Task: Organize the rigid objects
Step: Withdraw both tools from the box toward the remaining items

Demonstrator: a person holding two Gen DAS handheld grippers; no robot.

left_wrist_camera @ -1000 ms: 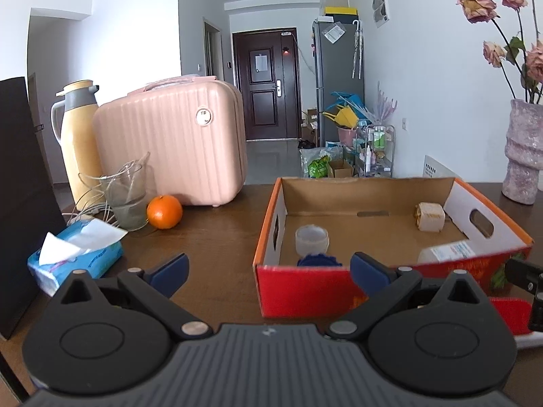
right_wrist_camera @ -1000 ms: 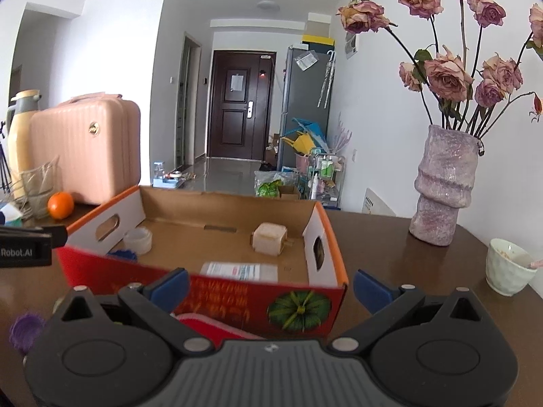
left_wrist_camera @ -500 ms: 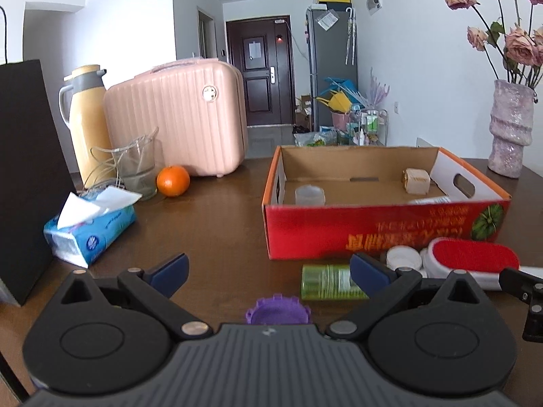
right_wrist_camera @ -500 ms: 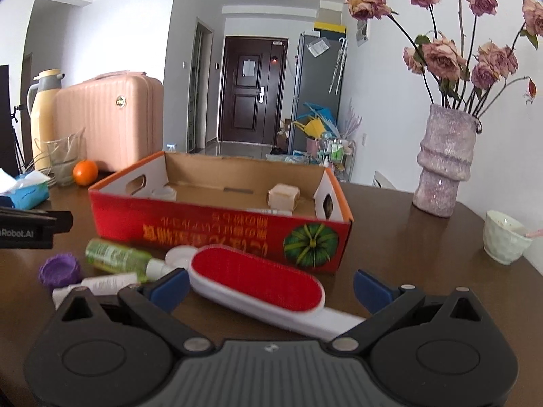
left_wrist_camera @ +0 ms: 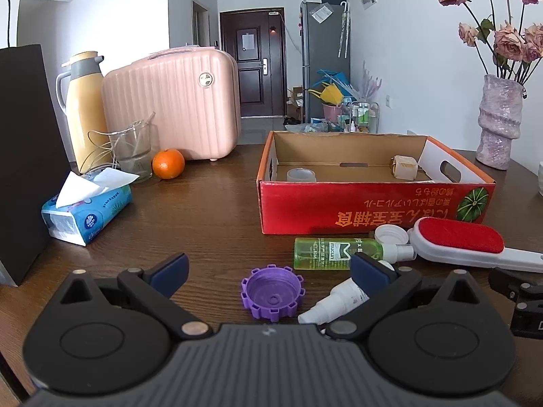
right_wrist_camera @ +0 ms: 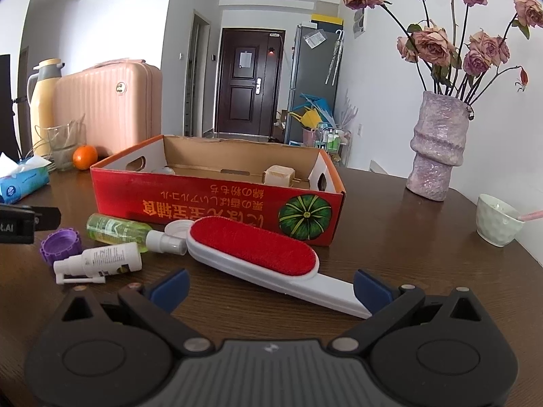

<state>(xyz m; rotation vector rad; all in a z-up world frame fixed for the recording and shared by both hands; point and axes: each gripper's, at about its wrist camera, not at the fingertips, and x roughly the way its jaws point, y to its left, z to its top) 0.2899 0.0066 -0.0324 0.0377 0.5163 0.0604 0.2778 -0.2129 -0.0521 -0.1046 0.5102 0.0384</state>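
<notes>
A red cardboard box point(left_wrist_camera: 373, 210) point(right_wrist_camera: 217, 207) stands open on the dark wooden table, holding a clear cup point(left_wrist_camera: 301, 174) and a beige cube point(left_wrist_camera: 404, 168). In front of it lie a green spray bottle point(left_wrist_camera: 336, 253) point(right_wrist_camera: 115, 232), a white spray bottle point(left_wrist_camera: 336, 300) point(right_wrist_camera: 101, 259), a purple toothed cap point(left_wrist_camera: 271, 292) point(right_wrist_camera: 61, 240), a white lid point(left_wrist_camera: 390, 234) and a red-and-white lint brush point(left_wrist_camera: 465, 242) point(right_wrist_camera: 258, 254). My left gripper point(left_wrist_camera: 268, 271) is open and empty, just before the purple cap. My right gripper point(right_wrist_camera: 271, 286) is open and empty, around the brush handle's end.
At the left stand a tissue pack point(left_wrist_camera: 88, 210), an orange point(left_wrist_camera: 168, 163), a glass jug point(left_wrist_camera: 132, 152), a yellow thermos point(left_wrist_camera: 83, 108), a pink suitcase point(left_wrist_camera: 176, 101) and a black panel point(left_wrist_camera: 23, 156). A vase of roses point(right_wrist_camera: 437, 149) and a white cup point(right_wrist_camera: 497, 218) stand right.
Both grippers have pulled back from the box and lowered toward the table's near side. The loose items in front of the box have come into view. Both stay open.
</notes>
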